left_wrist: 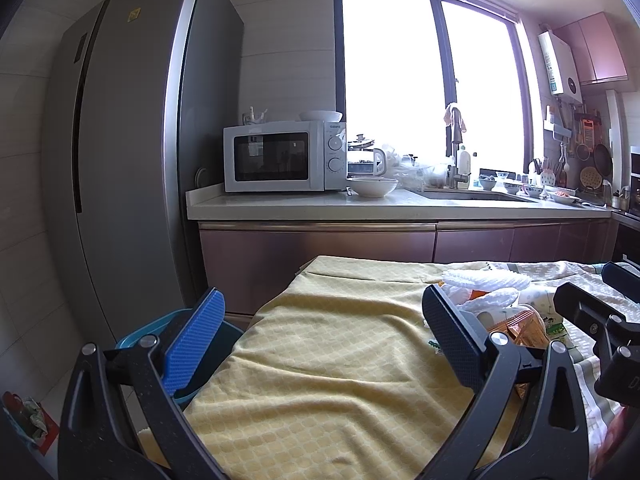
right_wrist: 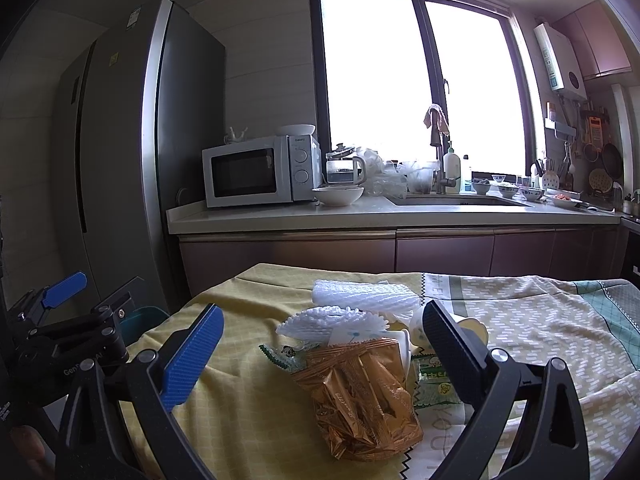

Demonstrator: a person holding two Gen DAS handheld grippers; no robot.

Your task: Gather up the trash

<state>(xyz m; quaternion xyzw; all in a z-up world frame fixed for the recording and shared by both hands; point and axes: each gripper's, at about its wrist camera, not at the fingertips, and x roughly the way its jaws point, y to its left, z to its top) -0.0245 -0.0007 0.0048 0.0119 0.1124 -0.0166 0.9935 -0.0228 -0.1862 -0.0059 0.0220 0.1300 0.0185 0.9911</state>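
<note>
A pile of trash lies on the cloth-covered table (right_wrist: 256, 396): a crumpled gold foil snack bag (right_wrist: 362, 396), white foam fruit nets (right_wrist: 360, 300), a green wrapper (right_wrist: 434, 384) and a paper cup (right_wrist: 472, 326). My right gripper (right_wrist: 320, 344) is open, its fingers either side of the gold bag, above it. My left gripper (left_wrist: 320, 332) is open and empty over the bare yellow cloth (left_wrist: 320, 380), left of the pile; the gold bag (left_wrist: 524, 328) and foam nets (left_wrist: 484, 284) show past its right finger. A blue bin (left_wrist: 176, 324) stands on the floor beside the table's left edge.
A kitchen counter (right_wrist: 360, 210) with a microwave (right_wrist: 256, 170), bowl (right_wrist: 338, 194), kettle and sink runs behind the table. A tall grey fridge (left_wrist: 128, 160) stands at the left. A red bag (left_wrist: 28, 420) lies on the floor, lower left.
</note>
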